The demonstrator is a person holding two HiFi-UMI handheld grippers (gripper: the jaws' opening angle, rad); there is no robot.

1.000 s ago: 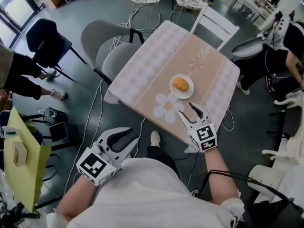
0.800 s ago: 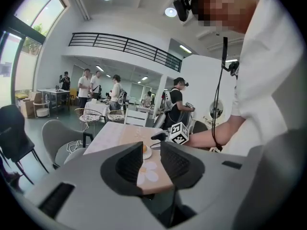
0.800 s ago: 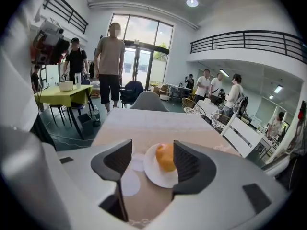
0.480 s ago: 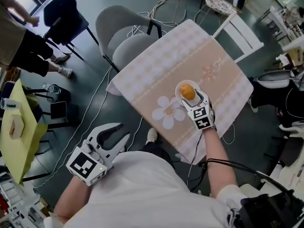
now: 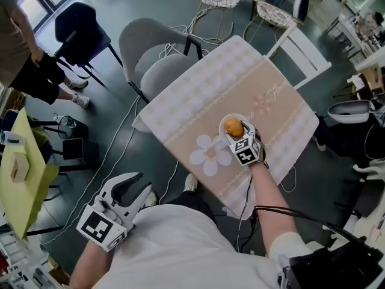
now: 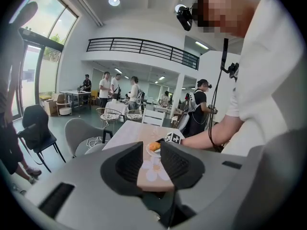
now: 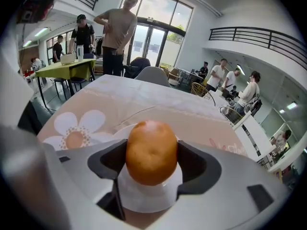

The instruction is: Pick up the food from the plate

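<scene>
An orange, rounded piece of food (image 5: 234, 126) rests on a small white plate (image 5: 223, 124) on the beige cloth-covered table (image 5: 198, 95). My right gripper (image 5: 238, 132) reaches over the near edge of the plate. In the right gripper view the food (image 7: 151, 150) stands between the two dark pads of the right gripper (image 7: 152, 166), above the plate (image 7: 144, 200). The jaws are opening, a pad close on each side of the food. My left gripper (image 5: 133, 184) hangs open and empty off the table by my body; the left gripper (image 6: 152, 164) faces the table from afar.
A white daisy print (image 5: 206, 155) lies on the cloth left of the plate. Two grey chairs (image 5: 150, 53) stand at the table's far left, a white chair (image 5: 301, 47) at its far right. Cables run over the floor. A person (image 5: 24, 47) and a yellow-green table (image 5: 21, 173) are at left.
My right gripper has gone forward from the table's near edge to the plate, and its jaws have widened around the food. The left gripper has sunk slightly to the lower left.
</scene>
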